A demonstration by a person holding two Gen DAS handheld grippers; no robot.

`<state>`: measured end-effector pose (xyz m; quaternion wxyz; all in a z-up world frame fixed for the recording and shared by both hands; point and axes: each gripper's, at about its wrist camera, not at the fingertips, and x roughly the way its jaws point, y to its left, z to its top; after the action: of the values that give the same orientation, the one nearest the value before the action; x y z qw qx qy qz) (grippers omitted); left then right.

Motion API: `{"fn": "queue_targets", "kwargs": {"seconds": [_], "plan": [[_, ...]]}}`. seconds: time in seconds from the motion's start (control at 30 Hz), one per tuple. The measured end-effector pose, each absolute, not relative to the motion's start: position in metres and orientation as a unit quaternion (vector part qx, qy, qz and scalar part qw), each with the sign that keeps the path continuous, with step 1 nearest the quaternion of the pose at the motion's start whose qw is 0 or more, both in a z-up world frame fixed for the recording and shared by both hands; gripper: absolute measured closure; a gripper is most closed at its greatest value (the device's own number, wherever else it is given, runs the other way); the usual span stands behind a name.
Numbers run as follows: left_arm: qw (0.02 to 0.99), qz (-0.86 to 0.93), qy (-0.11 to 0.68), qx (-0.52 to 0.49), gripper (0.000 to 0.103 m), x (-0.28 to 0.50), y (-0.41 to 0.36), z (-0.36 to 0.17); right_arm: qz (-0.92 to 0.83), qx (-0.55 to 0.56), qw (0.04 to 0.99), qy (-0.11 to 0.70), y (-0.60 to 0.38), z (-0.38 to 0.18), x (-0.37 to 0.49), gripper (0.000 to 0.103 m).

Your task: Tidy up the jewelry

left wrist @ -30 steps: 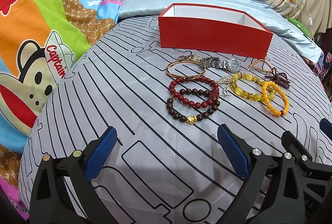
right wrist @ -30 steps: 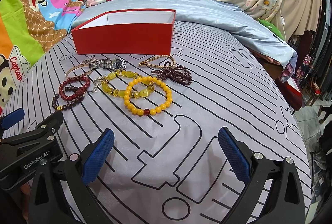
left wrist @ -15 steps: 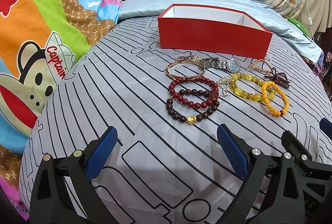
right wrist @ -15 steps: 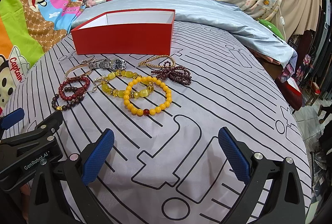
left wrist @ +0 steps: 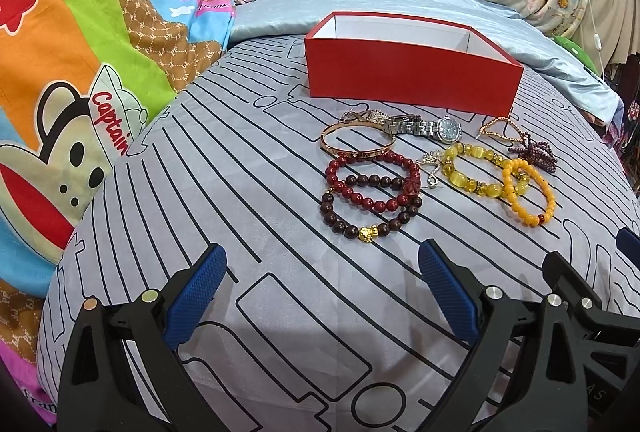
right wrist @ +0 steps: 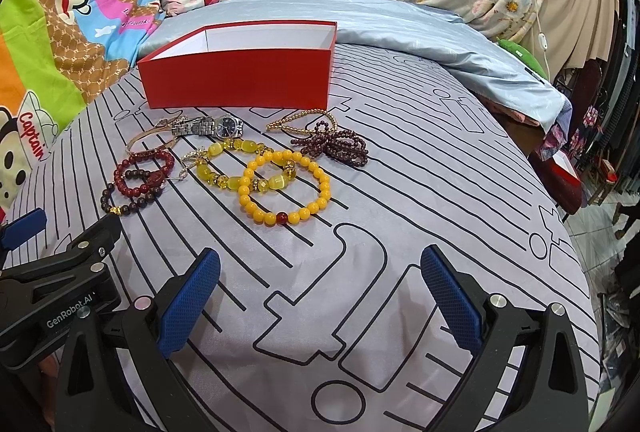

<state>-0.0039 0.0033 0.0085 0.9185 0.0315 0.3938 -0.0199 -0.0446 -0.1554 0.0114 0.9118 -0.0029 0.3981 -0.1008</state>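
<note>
— Left wrist view: what do the tongs hold?

— Nothing. The left gripper [left wrist: 322, 290] and right gripper [right wrist: 320, 292] both gape wide over the striped bedspread [right wrist: 400, 192].

— And the jewelry?

— Bracelets [right wrist: 282, 186] and a watch [left wrist: 424, 126] clustered mid-bed, before the red box [left wrist: 408, 80] near the far edge. Its floor is hidden; a small silver piece [left wrist: 430, 162] is unclear.

"Captain" on monkey-print blanket [left wrist: 108, 128], "GenRobot.AI" on left tongs' body [right wrist: 68, 316], "frank" on blanket nr pillow
</note>
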Motion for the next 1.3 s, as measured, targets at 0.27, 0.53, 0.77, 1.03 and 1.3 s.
{"fn": "queue_targets", "kwargs": {"seconds": [0.27, 0.53, 0.77, 1.03, 1.3], "plan": [[0.92, -0.023, 0.39, 0.02, 0.011, -0.006, 0.007, 0.009, -0.093, 0.025, 0.911, 0.402, -0.164, 0.011, -0.045, 0.007], [0.925, -0.014, 0.38, 0.007, 0.011, -0.001, 0.025, 0.018, -0.087, 0.026, 0.913, 0.399, -0.166, 0.013, -0.046, 0.007], [0.917, -0.032, 0.398, -0.002, 0.011, 0.022, 0.028, 0.018, -0.084, 0.021, 0.912, 0.4, -0.169, 0.017, -0.04, 0.007], [0.908, -0.06, 0.416, -0.005, 0.023, 0.056, 0.013, 0.011, -0.09, 0.029, 0.91, 0.403, -0.176, 0.017, -0.033, 0.007], [0.9, -0.064, 0.432, -0.018, 0.048, 0.072, 0.014, -0.001, -0.088, 0.037, 0.909, 0.406, -0.18, 0.015, -0.03, 0.007]]}}
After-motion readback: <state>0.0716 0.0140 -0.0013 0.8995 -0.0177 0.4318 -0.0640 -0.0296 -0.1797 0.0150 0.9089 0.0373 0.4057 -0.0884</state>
